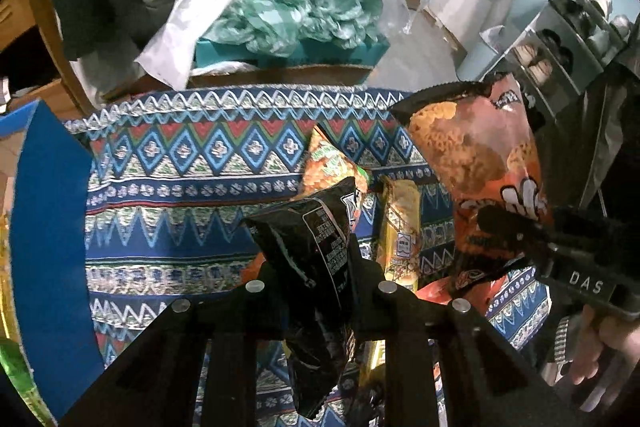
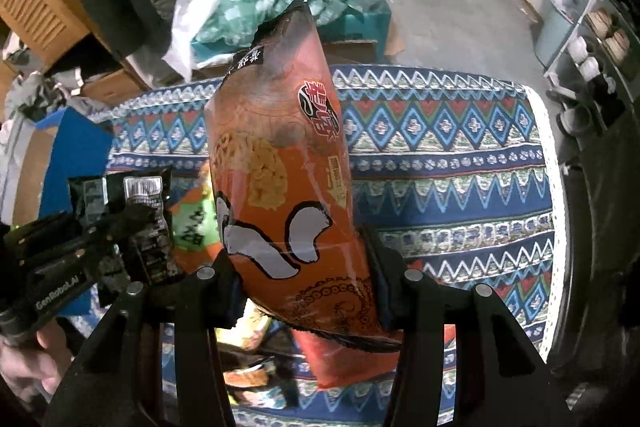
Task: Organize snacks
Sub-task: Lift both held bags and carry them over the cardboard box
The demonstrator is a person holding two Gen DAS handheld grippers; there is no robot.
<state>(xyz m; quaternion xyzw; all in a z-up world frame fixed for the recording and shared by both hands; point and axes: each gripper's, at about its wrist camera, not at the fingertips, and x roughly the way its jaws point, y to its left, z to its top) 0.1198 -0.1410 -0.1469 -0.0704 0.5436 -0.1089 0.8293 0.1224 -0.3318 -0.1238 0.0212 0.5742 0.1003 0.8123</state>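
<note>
My left gripper (image 1: 316, 267) is shut on a black snack bag (image 1: 312, 227) and holds it upright above the patterned cloth (image 1: 180, 187). My right gripper (image 2: 304, 275) is shut on a tall orange snack bag (image 2: 280, 167), also held upright; that bag shows at the right of the left wrist view (image 1: 480, 163). The black bag and the left gripper show at the left of the right wrist view (image 2: 136, 219). A yellow packet (image 1: 400, 227) and an orange-green packet (image 1: 332, 163) lie on the cloth between the two held bags.
A blue box (image 1: 48, 227) stands at the cloth's left edge. Beyond the far edge sit a teal box with green plastic bags (image 1: 296, 19) and a white bag (image 2: 200, 7). A shelf with shoes (image 1: 568, 39) stands at the right. More packets lie under the grippers (image 2: 248, 375).
</note>
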